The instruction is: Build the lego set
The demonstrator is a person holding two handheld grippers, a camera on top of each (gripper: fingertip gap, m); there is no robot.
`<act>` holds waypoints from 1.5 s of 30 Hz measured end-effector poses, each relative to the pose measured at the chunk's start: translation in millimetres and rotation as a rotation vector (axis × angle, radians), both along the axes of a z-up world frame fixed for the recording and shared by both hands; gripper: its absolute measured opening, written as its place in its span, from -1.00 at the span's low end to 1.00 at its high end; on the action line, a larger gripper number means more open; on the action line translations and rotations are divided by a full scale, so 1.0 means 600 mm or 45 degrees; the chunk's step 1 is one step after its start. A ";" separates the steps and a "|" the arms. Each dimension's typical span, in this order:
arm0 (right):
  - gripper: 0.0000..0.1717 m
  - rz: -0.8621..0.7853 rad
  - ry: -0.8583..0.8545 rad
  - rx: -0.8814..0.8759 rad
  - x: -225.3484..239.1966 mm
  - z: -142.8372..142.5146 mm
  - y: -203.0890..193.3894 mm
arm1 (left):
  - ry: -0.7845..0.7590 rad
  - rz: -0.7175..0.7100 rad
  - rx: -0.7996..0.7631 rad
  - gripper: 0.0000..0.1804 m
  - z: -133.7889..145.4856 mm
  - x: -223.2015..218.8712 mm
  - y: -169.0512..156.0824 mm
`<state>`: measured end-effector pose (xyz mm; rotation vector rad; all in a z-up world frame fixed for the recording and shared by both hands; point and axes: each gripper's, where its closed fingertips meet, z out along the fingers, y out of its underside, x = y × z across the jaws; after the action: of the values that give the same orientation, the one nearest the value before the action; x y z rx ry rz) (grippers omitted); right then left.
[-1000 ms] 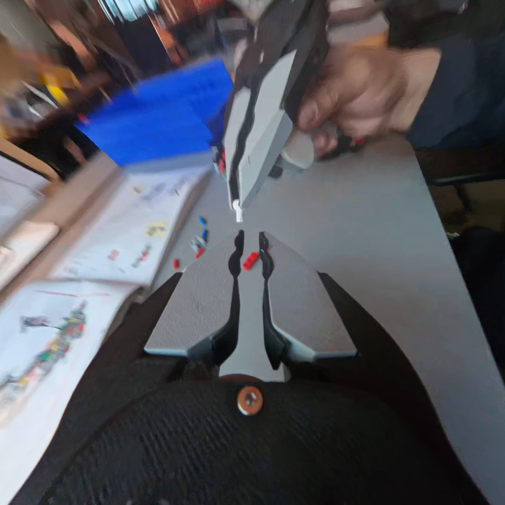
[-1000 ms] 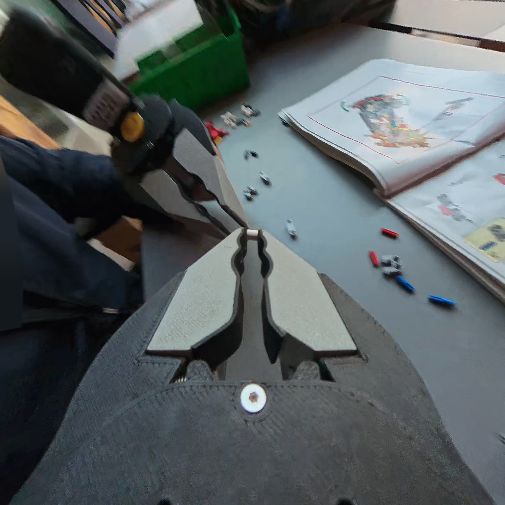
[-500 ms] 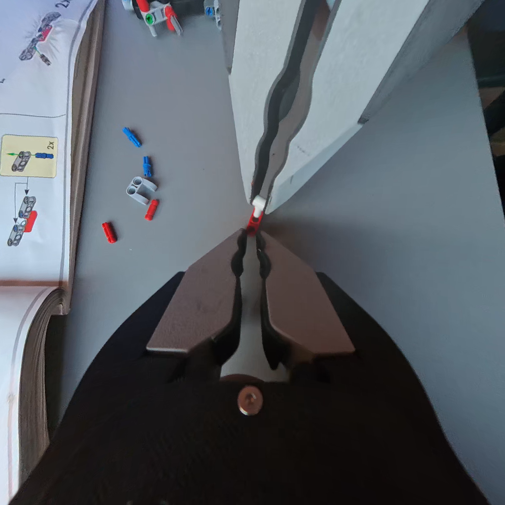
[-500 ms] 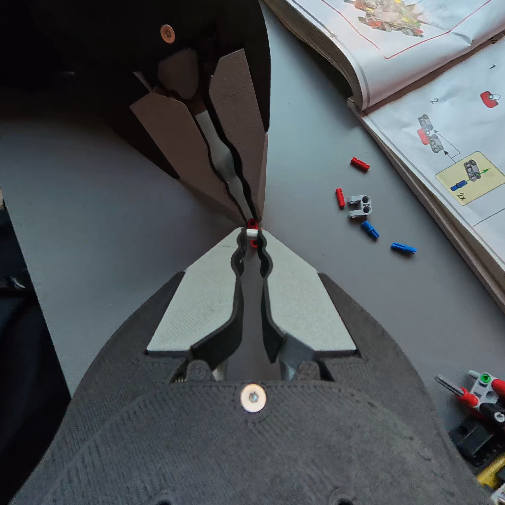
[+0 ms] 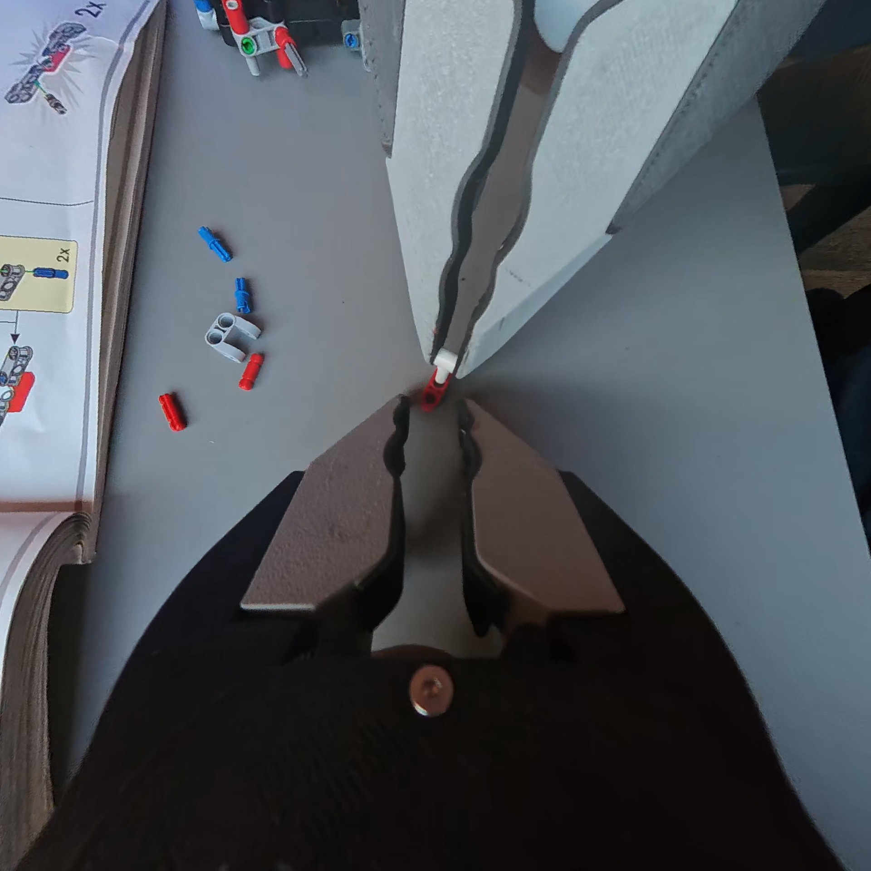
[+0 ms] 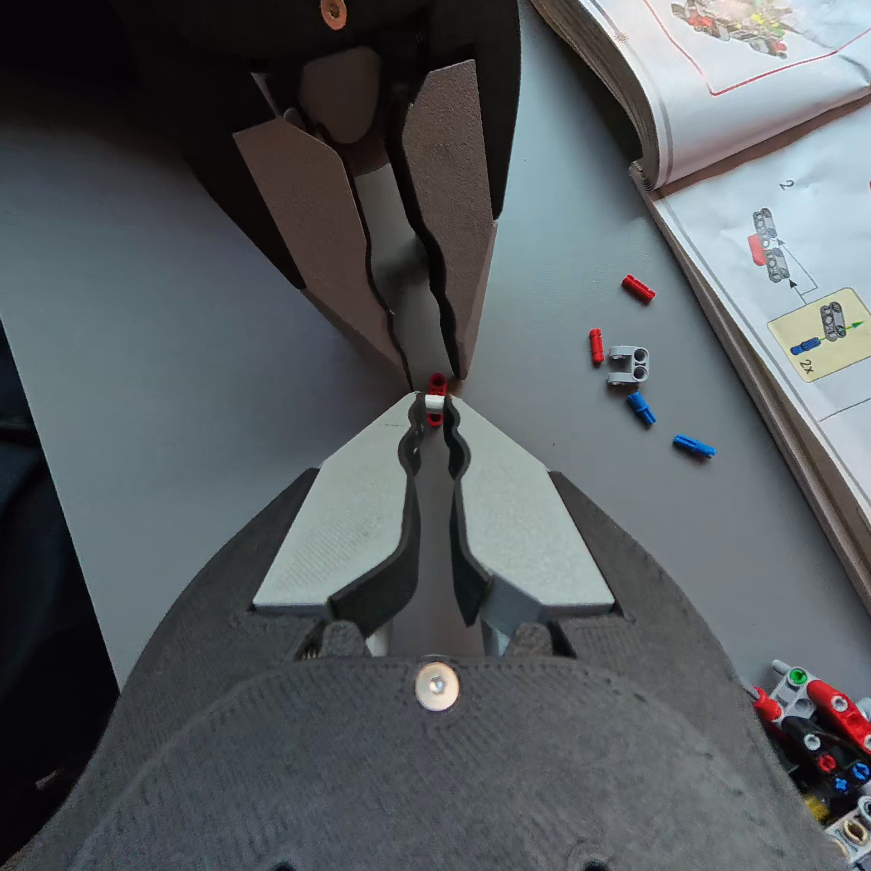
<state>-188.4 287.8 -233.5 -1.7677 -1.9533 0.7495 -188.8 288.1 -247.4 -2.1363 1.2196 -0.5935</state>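
The right claw (image 6: 434, 404) was clamped on a small white peg piece (image 6: 434, 404), both pads pressing its sides. A short red connector (image 5: 432, 393) sat plugged on the peg's stem, hanging clear of the grey surface (image 5: 660, 471). The left claw (image 5: 431, 407) stood parted just beside the red connector, neither pad pressing it.

Judged from this, the two pieces looked joined and the left claw had let go. Any further move would need the right claw's grip kept firm.

The joined pair's long axis ran along the line between the two claws, red end pointing toward the left claw. Loose red pins (image 5: 172, 412), blue pins (image 5: 215, 243) and a grey connector (image 5: 231, 337) lay beside an open instruction booklet (image 5: 42, 188).
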 end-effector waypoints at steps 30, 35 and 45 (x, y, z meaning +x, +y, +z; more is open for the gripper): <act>-0.95 0.225 -0.389 0.282 0.003 -0.019 0.001 | -0.089 0.053 -0.051 -0.96 -0.001 0.005 0.001; -0.95 0.077 -0.231 -0.046 0.001 -0.016 -0.001 | -0.066 0.047 -0.017 -0.95 -0.002 0.005 0.002; -1.00 -0.024 -0.014 -0.033 0.006 0.029 0.012 | -0.077 0.053 -0.031 -0.95 -0.002 0.007 0.003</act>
<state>-184.8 295.0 -216.3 -1.8072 -1.9395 0.7636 -184.8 289.8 -248.3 -2.1424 1.1383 -0.6536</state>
